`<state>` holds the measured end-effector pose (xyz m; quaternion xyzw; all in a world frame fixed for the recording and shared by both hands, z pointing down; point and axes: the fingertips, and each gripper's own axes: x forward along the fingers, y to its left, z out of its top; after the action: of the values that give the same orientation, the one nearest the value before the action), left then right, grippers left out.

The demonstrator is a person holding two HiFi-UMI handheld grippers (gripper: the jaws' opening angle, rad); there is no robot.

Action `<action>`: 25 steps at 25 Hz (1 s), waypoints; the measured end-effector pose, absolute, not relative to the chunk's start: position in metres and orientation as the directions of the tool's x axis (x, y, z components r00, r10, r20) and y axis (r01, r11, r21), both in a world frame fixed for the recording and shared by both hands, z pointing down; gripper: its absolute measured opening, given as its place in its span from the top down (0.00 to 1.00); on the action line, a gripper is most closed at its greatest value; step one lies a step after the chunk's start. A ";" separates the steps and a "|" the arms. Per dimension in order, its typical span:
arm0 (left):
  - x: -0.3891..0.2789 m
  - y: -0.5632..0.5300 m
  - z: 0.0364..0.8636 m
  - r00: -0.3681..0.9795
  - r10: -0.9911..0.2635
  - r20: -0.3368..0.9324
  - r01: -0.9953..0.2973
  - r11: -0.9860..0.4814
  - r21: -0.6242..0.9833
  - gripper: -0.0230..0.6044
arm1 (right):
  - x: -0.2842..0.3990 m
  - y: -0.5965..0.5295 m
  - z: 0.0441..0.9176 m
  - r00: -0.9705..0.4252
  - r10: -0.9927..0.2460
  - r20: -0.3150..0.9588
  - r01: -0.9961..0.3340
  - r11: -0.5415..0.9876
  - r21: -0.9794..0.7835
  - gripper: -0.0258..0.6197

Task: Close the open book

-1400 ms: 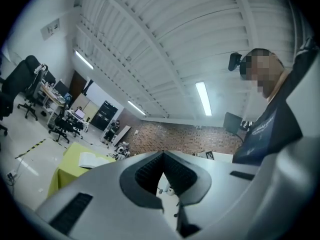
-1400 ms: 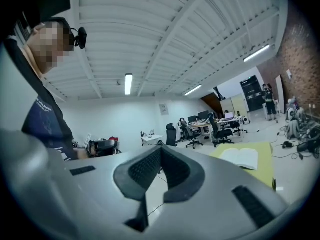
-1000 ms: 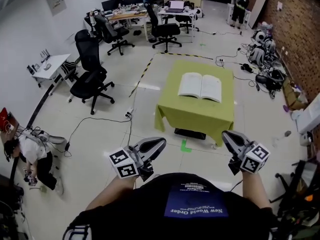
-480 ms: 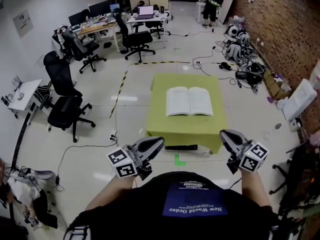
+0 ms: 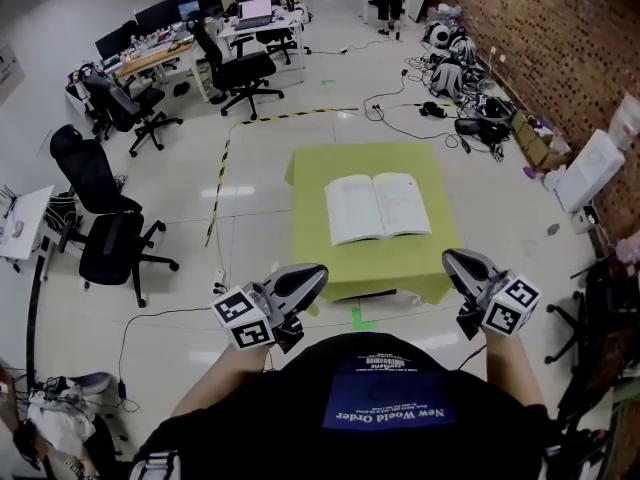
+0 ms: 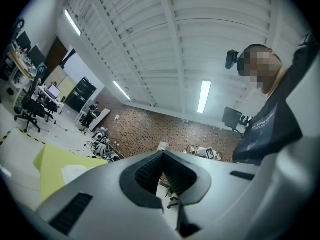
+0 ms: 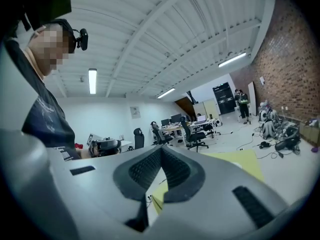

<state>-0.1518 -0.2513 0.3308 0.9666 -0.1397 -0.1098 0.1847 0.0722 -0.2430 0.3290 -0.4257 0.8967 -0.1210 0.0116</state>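
An open book lies flat, white pages up, in the middle of a small table with a yellow-green cloth. In the head view both grippers are held low, close to the body, short of the table's near edge. My left gripper is shut and empty, off the table's near left corner. My right gripper is off the near right corner, its jaws together with nothing between them. The left gripper view shows the cloth low at the left behind the shut jaws. The right gripper view shows it past the shut jaws.
Black office chairs stand left of the table, with desks and more chairs at the back. Cables and gear litter the floor by the brick wall. Striped tape and a green mark lie on the floor.
The table and book have come nearer and lower in the head view, and the room has swung round. Both grippers keep their place before the body, still shut.
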 end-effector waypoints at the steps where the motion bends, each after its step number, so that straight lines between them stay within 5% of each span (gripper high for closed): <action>1: -0.147 -0.259 0.333 0.938 -0.310 -0.157 -0.230 -0.892 0.390 0.95 | 0.077 -0.252 0.330 -0.638 -0.766 0.084 -0.760 0.608 -0.228 0.98; 17: -0.004 -0.403 0.342 0.852 -0.518 -0.081 -0.446 -0.797 0.406 0.95 | 0.194 -0.443 0.328 -0.822 -0.566 0.055 -0.563 0.795 -0.225 0.98; 25: 0.025 -0.436 0.373 0.872 -0.489 0.037 -0.459 -0.787 0.411 0.95 | 0.194 -0.489 0.355 -0.850 -0.523 0.066 -0.518 0.804 -0.294 0.98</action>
<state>0.0253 -0.4357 0.3733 0.9447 -0.2508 -0.0356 0.2083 0.1940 -0.4891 0.3551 -0.2741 0.9496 -0.1521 0.0090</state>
